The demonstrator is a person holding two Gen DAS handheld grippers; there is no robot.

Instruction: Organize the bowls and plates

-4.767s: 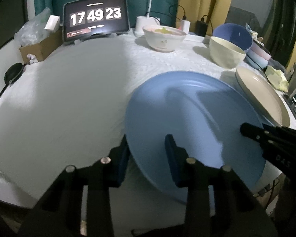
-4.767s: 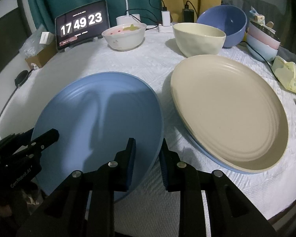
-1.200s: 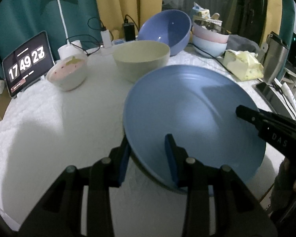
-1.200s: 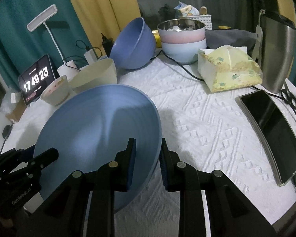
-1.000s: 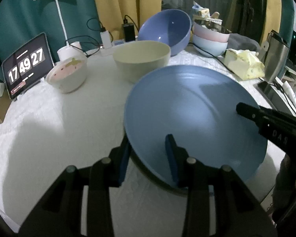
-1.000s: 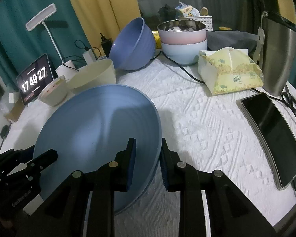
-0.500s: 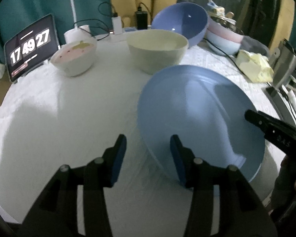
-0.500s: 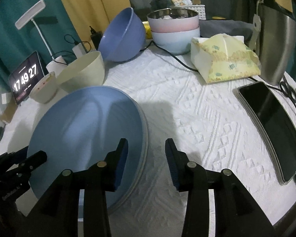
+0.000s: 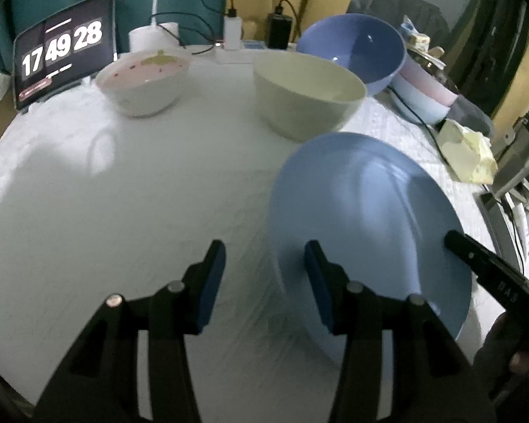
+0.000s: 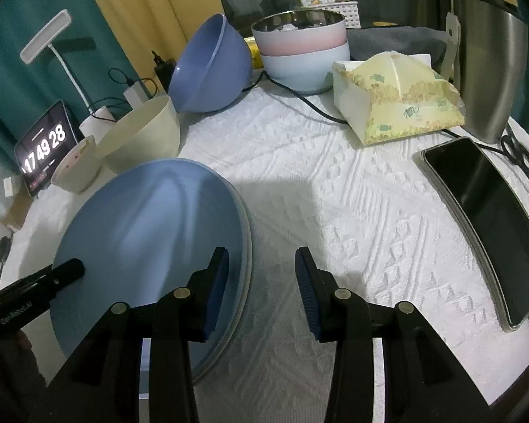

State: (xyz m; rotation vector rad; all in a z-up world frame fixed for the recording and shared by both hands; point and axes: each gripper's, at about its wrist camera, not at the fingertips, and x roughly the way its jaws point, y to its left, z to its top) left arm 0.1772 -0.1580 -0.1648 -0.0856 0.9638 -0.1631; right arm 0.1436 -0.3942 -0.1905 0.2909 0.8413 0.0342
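Observation:
A blue plate (image 9: 363, 218) lies flat on the white cloth, and in the right wrist view the blue plate (image 10: 148, 239) shows a paler plate rim (image 10: 246, 246) under its right edge. My left gripper (image 9: 264, 264) is open, with the plate's left rim between the jaws and neither pad pressing it. My right gripper (image 10: 262, 268) is open too, its left finger over the plate's right edge. Behind stand a cream bowl (image 9: 310, 95), a tilted blue bowl (image 9: 356, 49), a small white and pink bowl (image 9: 144, 81) and stacked pink and pale blue bowls (image 10: 303, 46).
A tablet clock (image 9: 63, 56) stands at the back left beside a lamp base and chargers with cables. To the right lie a tissue pack (image 10: 395, 102), a phone (image 10: 486, 225) and a metal jug (image 10: 490, 53). The table edge runs close below both grippers.
Both grippers were shut on the blue plate and have opened. The plate has come down flat on the stack. My left gripper has slid left, partly off the plate.

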